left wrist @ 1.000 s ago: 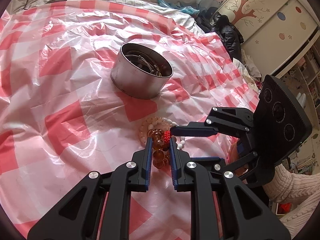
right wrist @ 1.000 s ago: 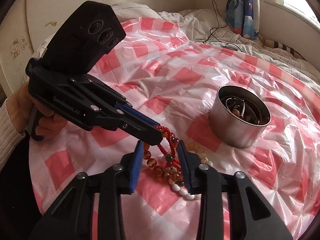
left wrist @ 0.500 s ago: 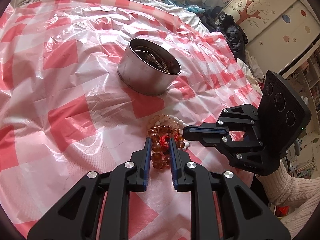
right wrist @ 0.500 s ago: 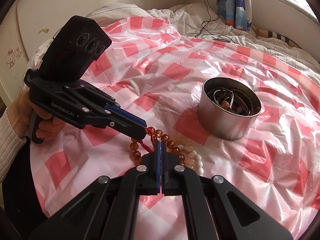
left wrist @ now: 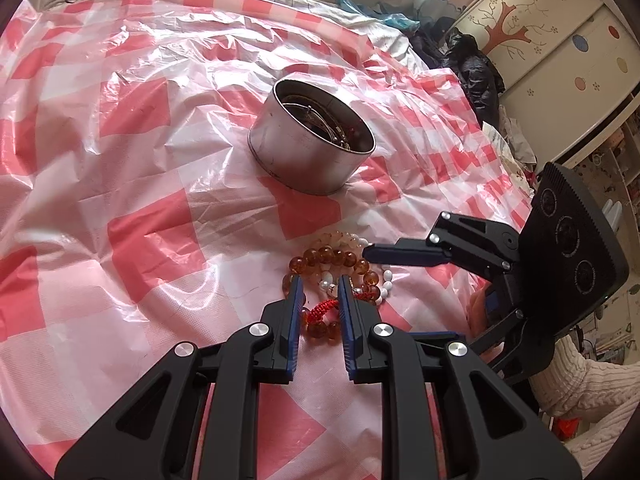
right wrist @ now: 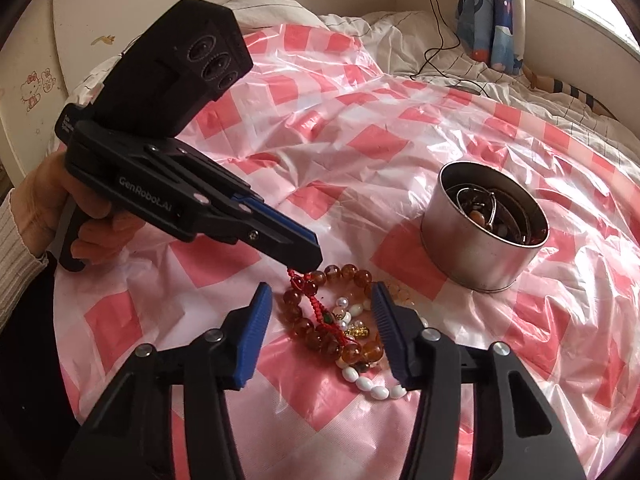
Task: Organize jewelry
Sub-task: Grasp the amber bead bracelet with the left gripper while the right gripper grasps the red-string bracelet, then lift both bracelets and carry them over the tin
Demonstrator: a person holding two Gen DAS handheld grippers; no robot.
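Note:
A pile of jewelry lies on the pink checked plastic sheet: an amber bead bracelet [left wrist: 328,258] [right wrist: 304,326], a white bead string [right wrist: 370,386] and a red cord [right wrist: 320,312]. A round metal tin [left wrist: 304,160] [right wrist: 476,248] holding other jewelry stands beyond the pile. My left gripper [left wrist: 319,294] [right wrist: 310,258] sits partly open over the near side of the pile; the red cord's end [left wrist: 322,308] lies between its fingers, touching its tip in the right wrist view. My right gripper [right wrist: 320,298] [left wrist: 370,250] is wide open and empty around the pile.
The sheet covers a bed with rumpled white bedding [right wrist: 400,40] and a charging cable [right wrist: 440,52] at its far side. A wardrobe [left wrist: 560,40] and dark clothes [left wrist: 476,72] stand past the bed's other edge.
My right gripper went from open to shut to wide open again and now straddles the pile. My left gripper has pulled back slightly, and the red cord now lies lower on the beads.

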